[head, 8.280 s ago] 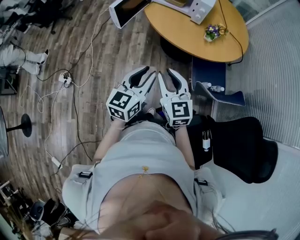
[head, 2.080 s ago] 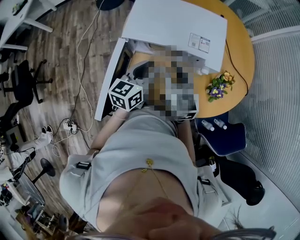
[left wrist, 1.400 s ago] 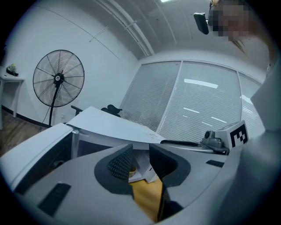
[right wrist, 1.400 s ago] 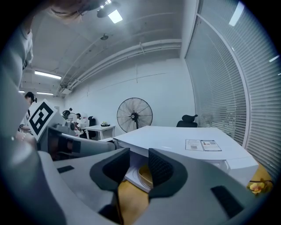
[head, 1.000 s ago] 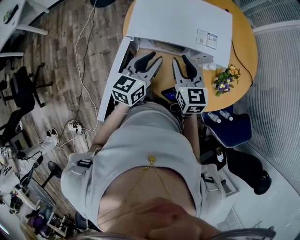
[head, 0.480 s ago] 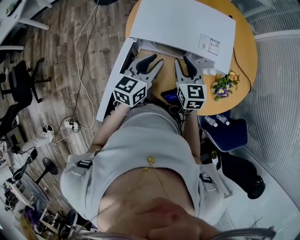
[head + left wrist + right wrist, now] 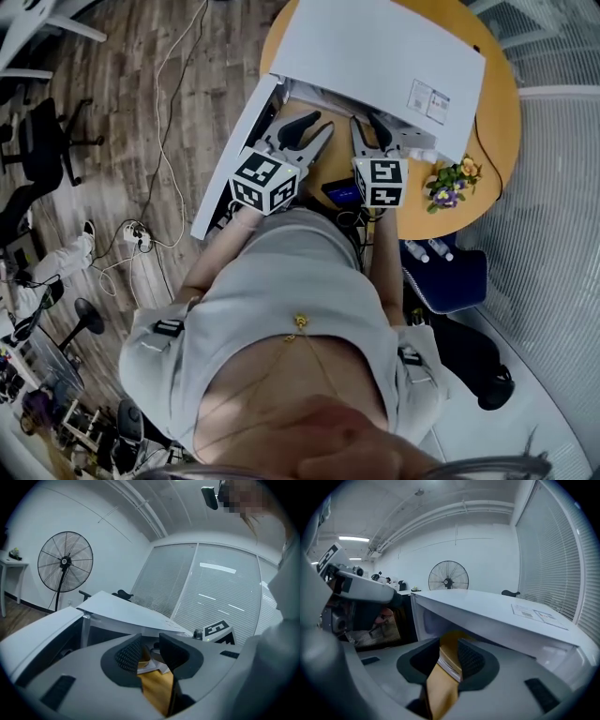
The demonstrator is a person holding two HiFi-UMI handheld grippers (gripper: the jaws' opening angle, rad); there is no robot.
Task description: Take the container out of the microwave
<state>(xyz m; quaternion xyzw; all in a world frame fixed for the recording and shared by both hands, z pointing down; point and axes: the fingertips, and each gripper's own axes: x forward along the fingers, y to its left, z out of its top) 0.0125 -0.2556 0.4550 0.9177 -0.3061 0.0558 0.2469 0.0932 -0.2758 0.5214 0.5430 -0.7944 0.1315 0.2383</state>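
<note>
An office. A black swivel chair (image 7: 42, 150) stands well left of the round table (image 7: 495, 131); slatted blinds (image 7: 553, 206) run just right of it.

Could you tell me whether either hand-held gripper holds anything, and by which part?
Nothing is held: the left hand-held gripper and right hand-held gripper are open before the microwave.

The microwave (image 7: 375, 47) is being shown white, the surface (image 7: 495, 117) under it orange-brown, the flowers (image 7: 448, 183) beside it purple and yellow, the floor (image 7: 141, 94) beside it brown wood-grained.
</note>
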